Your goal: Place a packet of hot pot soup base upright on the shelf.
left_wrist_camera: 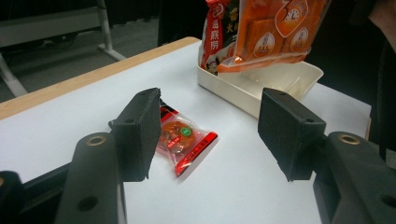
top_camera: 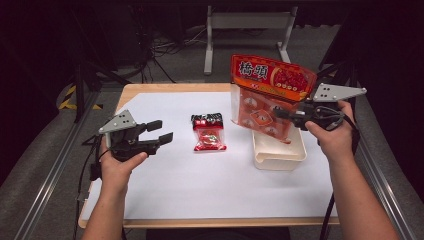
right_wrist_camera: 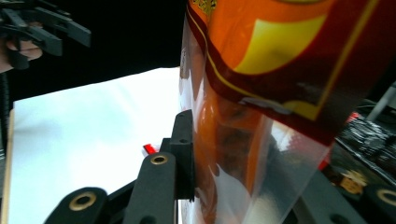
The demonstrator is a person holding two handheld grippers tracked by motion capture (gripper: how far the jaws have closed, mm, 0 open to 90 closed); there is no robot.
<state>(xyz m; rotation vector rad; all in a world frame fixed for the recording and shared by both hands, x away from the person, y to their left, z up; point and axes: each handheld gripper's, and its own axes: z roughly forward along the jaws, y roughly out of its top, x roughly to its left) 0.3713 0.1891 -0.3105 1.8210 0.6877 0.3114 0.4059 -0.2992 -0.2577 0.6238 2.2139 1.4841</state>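
Observation:
A large orange and red snack bag [top_camera: 270,95] hangs upright over a cream tray [top_camera: 280,156], with my right gripper [top_camera: 282,114] shut on its clear side. In the right gripper view the bag [right_wrist_camera: 261,93] is pinched between the jaws of this gripper [right_wrist_camera: 243,177]. A small red sweet packet [top_camera: 209,132] lies flat on the white sheet, left of the tray. My left gripper [top_camera: 161,131] hovers left of that packet, open and holding nothing. In the left gripper view the packet [left_wrist_camera: 180,137] lies beyond its jaws [left_wrist_camera: 210,135], and the bag [left_wrist_camera: 261,32] hangs above the tray [left_wrist_camera: 233,88].
A white sheet [top_camera: 200,180] covers most of the wooden table [top_camera: 150,88]. The tray stands at the sheet's right side. Metal frame legs [top_camera: 245,22] and cables lie on the dark floor behind the table. Rails run along both sides.

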